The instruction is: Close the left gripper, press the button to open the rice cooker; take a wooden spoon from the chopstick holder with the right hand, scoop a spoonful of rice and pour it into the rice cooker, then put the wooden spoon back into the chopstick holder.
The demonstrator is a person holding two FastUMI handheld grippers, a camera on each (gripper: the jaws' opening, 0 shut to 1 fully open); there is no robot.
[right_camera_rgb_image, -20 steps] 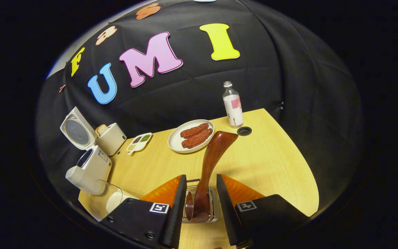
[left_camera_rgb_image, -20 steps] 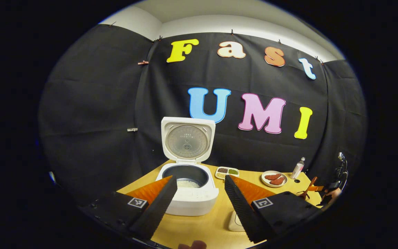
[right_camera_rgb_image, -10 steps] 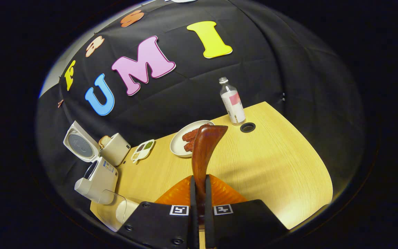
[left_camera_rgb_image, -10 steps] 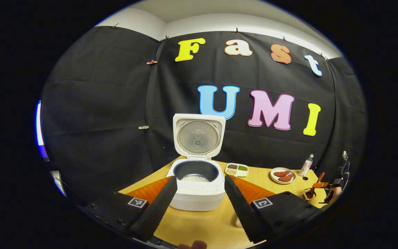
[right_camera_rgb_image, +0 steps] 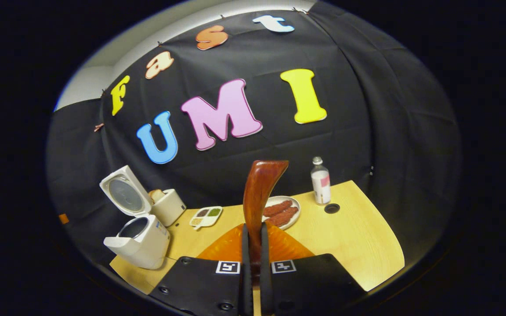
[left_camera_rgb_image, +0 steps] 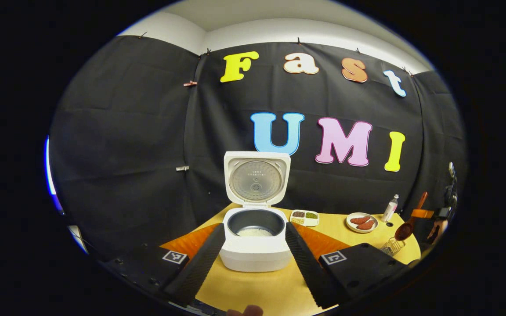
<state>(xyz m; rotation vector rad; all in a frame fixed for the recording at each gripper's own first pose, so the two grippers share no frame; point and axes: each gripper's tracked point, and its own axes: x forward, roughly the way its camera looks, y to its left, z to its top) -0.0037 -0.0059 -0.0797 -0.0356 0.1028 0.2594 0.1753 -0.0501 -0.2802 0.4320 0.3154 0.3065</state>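
The white rice cooker stands open on the wooden table, lid upright, with some rice in its dark pot. My left gripper hovers open in front of it, holding nothing. My right gripper is shut on the handle of the brown wooden spoon, which sticks up and away from it. In the left gripper view the right gripper holds the spoon in the air just above the wire chopstick holder at the far right. The rice cooker sits at the lower left of the right gripper view.
Behind the cooker stands a white toaster with bread. A small divided dish, a plate of sausages, a bottle and a cable hole line the table's back. The table edge runs close on the right.
My right gripper has shut on the spoon handle and lifted the spoon out of the chopstick holder. The left gripper has drifted, so the cooker now sits centred between its fingers.
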